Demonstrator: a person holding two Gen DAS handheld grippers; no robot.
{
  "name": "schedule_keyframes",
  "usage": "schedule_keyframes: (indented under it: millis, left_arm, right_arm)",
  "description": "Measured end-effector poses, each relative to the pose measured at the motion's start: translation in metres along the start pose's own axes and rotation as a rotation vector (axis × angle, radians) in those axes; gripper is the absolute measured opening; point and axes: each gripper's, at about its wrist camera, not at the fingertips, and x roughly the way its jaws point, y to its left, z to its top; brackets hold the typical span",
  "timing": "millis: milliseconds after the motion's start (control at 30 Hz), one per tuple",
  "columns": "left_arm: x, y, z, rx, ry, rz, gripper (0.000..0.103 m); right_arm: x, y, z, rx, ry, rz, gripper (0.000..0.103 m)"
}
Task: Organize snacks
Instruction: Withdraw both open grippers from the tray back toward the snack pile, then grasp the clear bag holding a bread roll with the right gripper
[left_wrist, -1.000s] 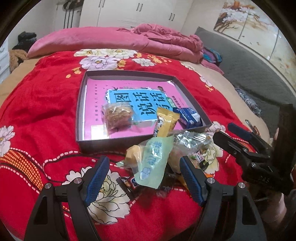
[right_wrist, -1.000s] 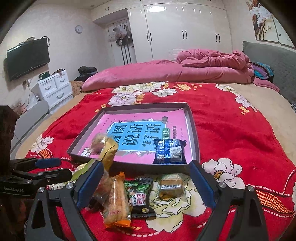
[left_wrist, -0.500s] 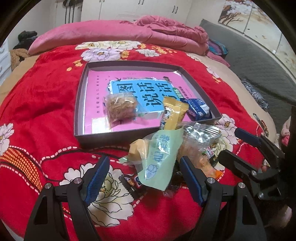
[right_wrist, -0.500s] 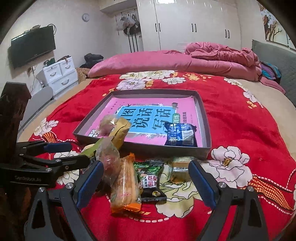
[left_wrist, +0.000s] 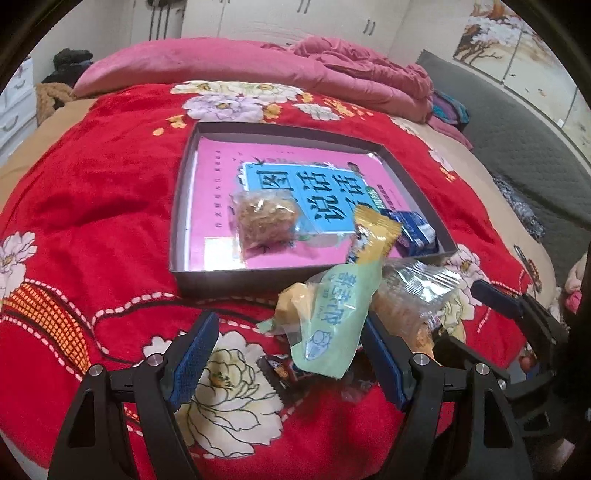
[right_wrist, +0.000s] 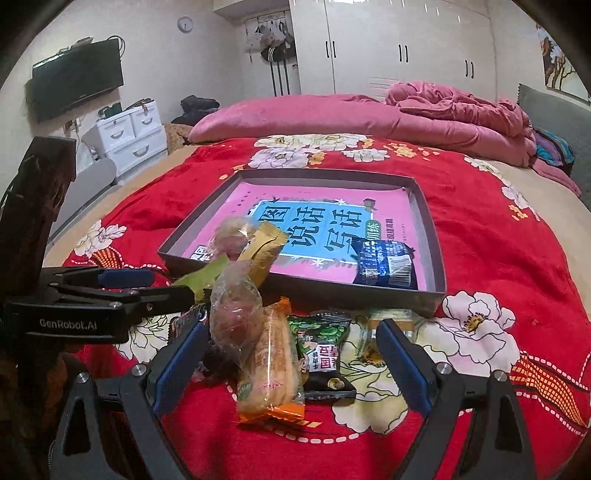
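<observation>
My left gripper (left_wrist: 286, 363) open over the pale green packet (left_wrist: 332, 314), my right gripper (right_wrist: 291, 363) open around the orange packet (right_wrist: 271, 365), snack heap on the bed (right_wrist: 498, 258) just before the grey tray (right_wrist: 430, 229), blue packet (right_wrist: 386, 262) inside it

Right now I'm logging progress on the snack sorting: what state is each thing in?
Left tool: open, empty, above the pile.
Right tool: open, empty, above the pile.
Box: lidless, on the red blanket.
Blue packet: lying inside the box.
Clear-wrapped snack: lying inside the box.
Yellow packet: propped over the box's near wall.
Green packet: outside, atop the pile.
Orange-wrapped bread: outside, on the blanket.
</observation>
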Motion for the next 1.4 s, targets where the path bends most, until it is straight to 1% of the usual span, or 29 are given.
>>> schedule_keyframes:
  millis: [200, 267, 300, 467, 500, 567, 667, 700, 733, 767, 900, 1033, 1200, 1267, 1300, 1400]
  left_arm:
    - [0.004, 0.014, 0.003, -0.069, 0.006, -0.014, 0.079]
    - [0.005, 0.016, 0.005, -0.076, 0.006, -0.016, 0.079]
    - [0.007, 0.016, 0.005, -0.076, 0.007, -0.016, 0.079]
    - [0.012, 0.013, 0.007, -0.06, 0.015, -0.021, 0.078]
    - [0.013, 0.012, 0.007, -0.056, 0.018, -0.022, 0.078]
    - [0.016, 0.012, 0.008, -0.051, 0.025, -0.024, 0.073]
    - [0.021, 0.01, 0.008, -0.043, 0.04, -0.018, 0.071]
    - [0.023, 0.01, 0.008, -0.041, 0.043, -0.02, 0.069]
    - [0.024, 0.01, 0.008, -0.041, 0.047, -0.025, 0.063]
    - [0.026, 0.01, 0.008, -0.04, 0.053, -0.028, 0.06]
    - [0.029, 0.008, 0.009, -0.034, 0.061, -0.034, 0.058]
    - [0.034, 0.008, 0.009, -0.04, 0.073, -0.035, 0.057]
    - [0.04, 0.006, 0.011, -0.039, 0.086, -0.037, 0.056]
    - [0.042, 0.005, 0.011, -0.037, 0.093, -0.046, 0.05]
    - [0.044, 0.003, 0.011, -0.033, 0.094, -0.045, 0.05]
    - [0.047, 0.001, 0.011, -0.027, 0.101, -0.051, 0.044]
  right_arm:
    - [0.005, 0.007, 0.002, -0.018, 0.002, 0.013, 0.092]
    - [0.008, 0.01, 0.003, -0.024, 0.004, 0.023, 0.084]
    - [0.01, 0.012, 0.003, -0.029, 0.007, 0.026, 0.082]
    - [0.019, 0.019, 0.003, -0.042, 0.027, 0.045, 0.065]
    - [0.021, 0.019, 0.003, -0.041, 0.032, 0.048, 0.063]
    - [0.024, 0.02, 0.004, -0.037, 0.039, 0.057, 0.056]
    - [0.027, 0.021, 0.004, -0.033, 0.042, 0.07, 0.054]
    - [0.028, 0.022, 0.005, -0.035, 0.043, 0.074, 0.052]
    - [0.028, 0.022, 0.005, -0.039, 0.043, 0.08, 0.049]
    - [0.028, 0.023, 0.005, -0.045, 0.044, 0.085, 0.046]
    - [0.032, 0.031, 0.005, -0.074, 0.052, 0.097, 0.039]
    - [0.035, 0.034, 0.004, -0.093, 0.06, 0.092, 0.037]
    - [0.033, 0.03, 0.005, -0.072, 0.051, 0.106, 0.036]
    - [0.03, 0.027, 0.006, -0.062, 0.047, 0.11, 0.036]
    - [0.029, 0.026, 0.006, -0.055, 0.042, 0.111, 0.036]
    - [0.025, 0.019, 0.007, -0.03, 0.03, 0.115, 0.036]
